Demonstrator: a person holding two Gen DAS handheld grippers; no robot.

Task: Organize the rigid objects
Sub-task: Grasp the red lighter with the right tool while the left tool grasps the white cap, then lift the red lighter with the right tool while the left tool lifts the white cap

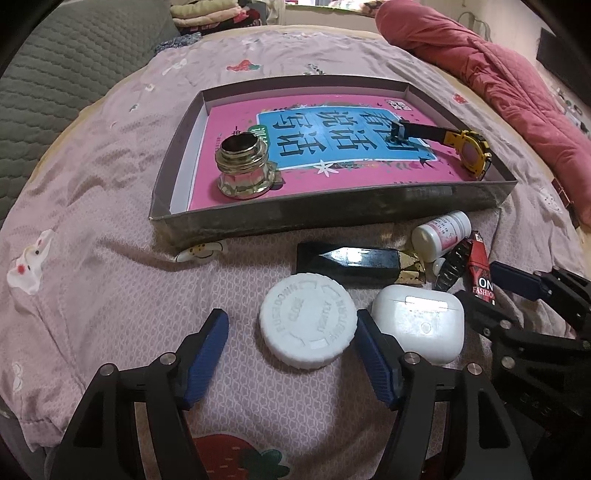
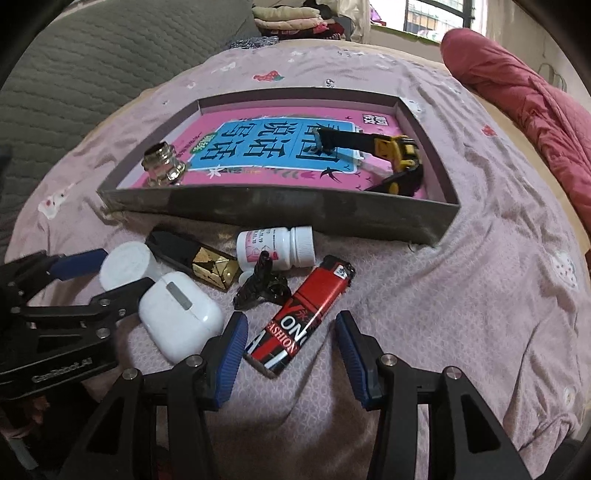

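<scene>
My left gripper (image 1: 291, 325) is open around a white screw-cap jar (image 1: 307, 319); its right pad looks to touch the cap, the left pad stands apart. My right gripper (image 2: 291, 332) is open around the near end of a red lighter (image 2: 301, 317) on the bed. A shallow grey box (image 1: 332, 216) holds a pink book (image 1: 236, 122), a glass ink bottle (image 1: 243, 168) and a yellow watch (image 1: 471, 151). A white earbud case (image 1: 419, 326), a black-and-gold bar (image 1: 354, 264), a white pill bottle (image 1: 441, 232) and a black hair clip (image 2: 260, 286) lie beside the box.
Everything sits on a pink patterned bedsheet (image 1: 110, 184). A red quilt (image 1: 498, 81) lies at the right, a grey quilted cushion (image 1: 55, 74) at the left. Folded clothes (image 2: 288, 18) are stacked at the back. The two grippers are close together.
</scene>
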